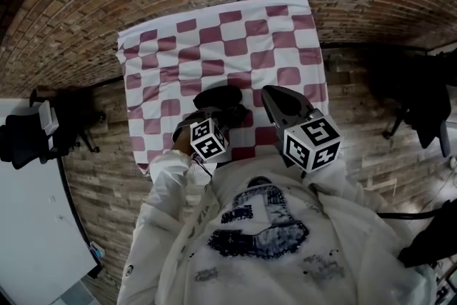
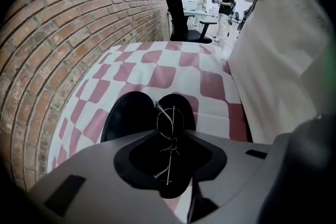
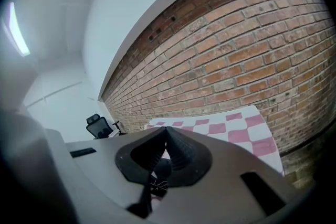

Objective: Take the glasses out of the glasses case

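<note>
A black glasses case (image 1: 223, 96) lies open near the front edge of the checkered tablecloth (image 1: 214, 39). My left gripper (image 1: 213, 116) points steeply down into it. In the left gripper view, thin wire-framed glasses (image 2: 169, 122) stand edge-on between the jaws above the open case (image 2: 128, 115). The left gripper (image 2: 170, 131) has its jaw tips against both sides of the frame. To the case's right, my right gripper (image 1: 270, 93) hovers above the cloth. Its pads meet in the right gripper view, so the right gripper (image 3: 164, 131) is shut and holds nothing.
The small table stands against a brick wall (image 3: 236, 44). Black office chairs stand at the left (image 1: 28, 136) and at the right (image 1: 421, 100), and a white desk (image 1: 28, 225) is at the lower left. People (image 2: 227, 0) stand far off beyond another chair (image 2: 181, 16).
</note>
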{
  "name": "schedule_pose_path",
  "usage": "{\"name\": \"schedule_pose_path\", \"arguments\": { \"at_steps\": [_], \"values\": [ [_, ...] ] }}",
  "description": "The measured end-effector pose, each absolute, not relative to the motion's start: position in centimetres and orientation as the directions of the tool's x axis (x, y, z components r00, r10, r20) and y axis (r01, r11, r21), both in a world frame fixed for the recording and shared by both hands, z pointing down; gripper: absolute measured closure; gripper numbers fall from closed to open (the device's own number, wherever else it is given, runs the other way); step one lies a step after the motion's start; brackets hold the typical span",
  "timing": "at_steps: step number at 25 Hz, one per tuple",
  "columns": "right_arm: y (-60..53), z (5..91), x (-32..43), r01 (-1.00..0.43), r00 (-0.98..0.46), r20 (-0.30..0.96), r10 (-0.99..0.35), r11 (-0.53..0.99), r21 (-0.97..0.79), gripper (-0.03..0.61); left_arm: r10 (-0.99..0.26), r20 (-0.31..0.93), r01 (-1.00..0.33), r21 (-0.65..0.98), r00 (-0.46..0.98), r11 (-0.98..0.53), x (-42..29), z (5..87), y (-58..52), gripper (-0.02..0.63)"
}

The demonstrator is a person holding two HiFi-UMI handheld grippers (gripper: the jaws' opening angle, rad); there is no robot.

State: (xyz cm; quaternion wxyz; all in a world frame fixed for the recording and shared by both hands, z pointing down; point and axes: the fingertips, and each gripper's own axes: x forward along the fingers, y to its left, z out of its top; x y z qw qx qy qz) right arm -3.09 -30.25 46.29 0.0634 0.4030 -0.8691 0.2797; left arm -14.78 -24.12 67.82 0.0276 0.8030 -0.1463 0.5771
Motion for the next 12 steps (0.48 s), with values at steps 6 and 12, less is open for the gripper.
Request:
{"name": "schedule_pose_path", "arguments": {
  "at_steps": [6, 12],
  "values": [
    [-30.34, 46.40, -3.19, -0.743, -0.660, 0.341, -0.669, 0.513, -0.430, 0.565, -0.180, 0.940, -0.254, -0.106, 0.288, -0.961, -14.92, 68.30, -23.98, 0.529],
    [-30.03, 46.73, -3.29, -0.747, -0.657, 0.355, -0.665, 0.511, -0.426, 0.565, -0.154, 0.948, -0.238, -0.087, 0.280, -0.967, -15.06, 68.81, -23.73, 0.549]
  ]
}}
